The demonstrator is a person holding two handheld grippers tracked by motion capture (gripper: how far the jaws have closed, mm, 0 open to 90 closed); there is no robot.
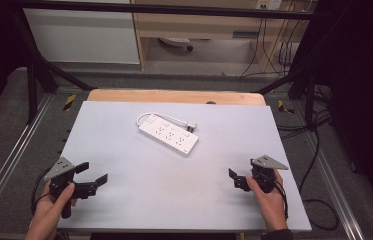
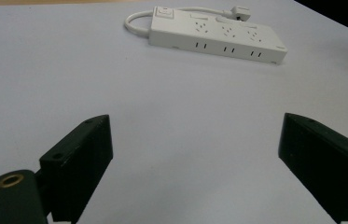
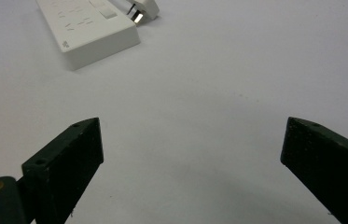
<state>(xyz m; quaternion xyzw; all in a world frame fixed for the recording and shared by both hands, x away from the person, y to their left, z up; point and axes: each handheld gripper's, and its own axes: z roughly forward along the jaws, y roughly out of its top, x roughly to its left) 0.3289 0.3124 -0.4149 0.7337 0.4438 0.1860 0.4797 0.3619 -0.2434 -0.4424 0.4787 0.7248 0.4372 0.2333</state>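
We see the pale bench [image 1: 124, 200] evenly lit from overhead with only faint soft shadows, dark surroundings at the sides, and slightly soft, grainy pictures throughout.

Before you lies a pale grey board [image 1: 139, 200], with a strip of wooden tabletop [image 1: 174, 96] showing at its far edge. A black frame bar [image 1: 174, 8] crosses overhead. Beyond stand a white cabinet [image 1: 81, 37] and what looks like a wooden shelf unit [image 1: 199, 25]. Dark cables [image 1: 274, 55] hang beside the unit.
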